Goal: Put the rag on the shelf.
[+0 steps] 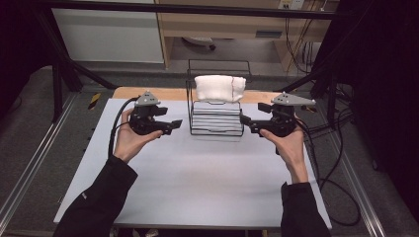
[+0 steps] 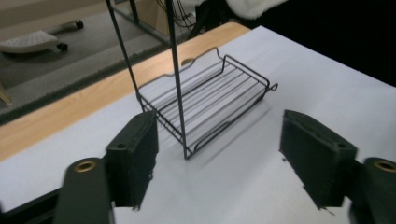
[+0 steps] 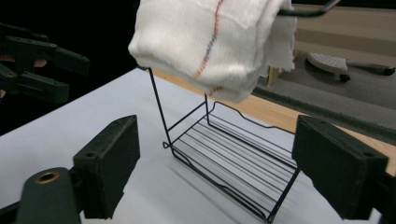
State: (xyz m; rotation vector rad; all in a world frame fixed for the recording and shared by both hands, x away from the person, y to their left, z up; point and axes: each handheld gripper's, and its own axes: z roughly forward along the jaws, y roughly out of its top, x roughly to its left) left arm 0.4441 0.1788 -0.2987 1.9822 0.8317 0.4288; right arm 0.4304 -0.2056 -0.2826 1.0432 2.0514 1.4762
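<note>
I see the white table [image 1: 197,182] carrying the black wire rack [image 1: 216,118] at its far middle. The white towel [image 1: 220,88] is draped over its top rail, apparently folded. My left gripper [image 1: 170,126] and right gripper [image 1: 247,121] flank the rack, both spread wide, gripping nothing.

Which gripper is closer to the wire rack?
Right, narrowly. The right gripper almost touches the rack's right side; the left gripper sits a small gap off its left side.

Bright tabletop, dark surroundings, soft blur
</note>
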